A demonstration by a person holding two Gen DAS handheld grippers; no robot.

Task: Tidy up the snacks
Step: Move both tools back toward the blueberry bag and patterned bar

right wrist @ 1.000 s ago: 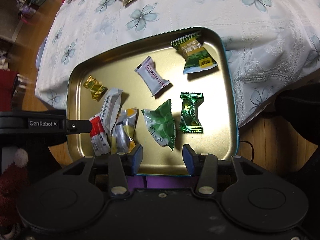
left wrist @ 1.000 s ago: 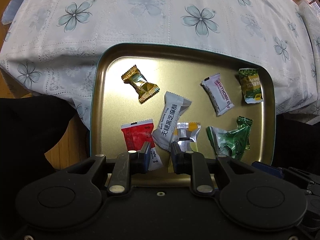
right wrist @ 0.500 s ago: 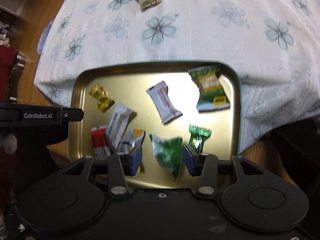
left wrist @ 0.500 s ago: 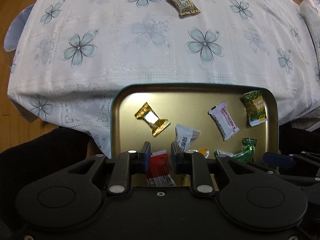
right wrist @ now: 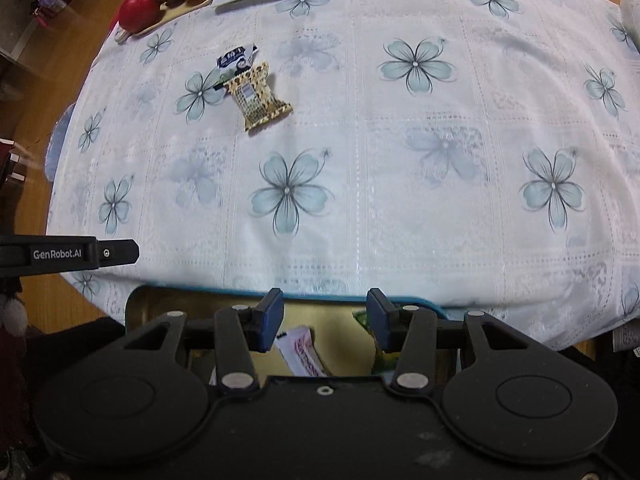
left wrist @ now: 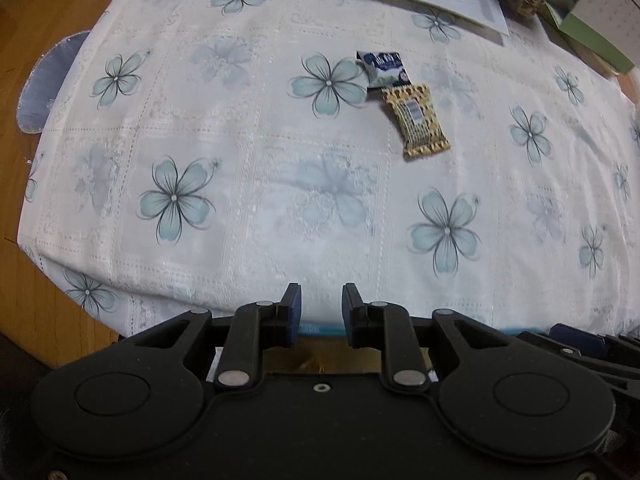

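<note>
We are swinging both empty, spread hand-held grippers, left (left wrist: 319, 312) and right (right wrist: 324, 318), off the tray (right wrist: 200, 294) toward two snack packets (right wrist: 250, 88) lying at eleven o'clock on the tabletop (right wrist: 400, 160), likely next pickups.

Two snack packets (left wrist: 416, 120) touch mid-tablecloth (left wrist: 280, 200); the tray (right wrist: 192, 300) sits at its near edge.

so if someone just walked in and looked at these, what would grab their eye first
Probably the two loose snacks lying mid-cloth: a tan patterned packet with a dark blue and white packet touching its far end. Around them spreads the white tablecloth printed with pale blue flowers. Nearest the cameras, the gold tray pokes out at the table's edge beneath the open, empty right gripper.
</note>
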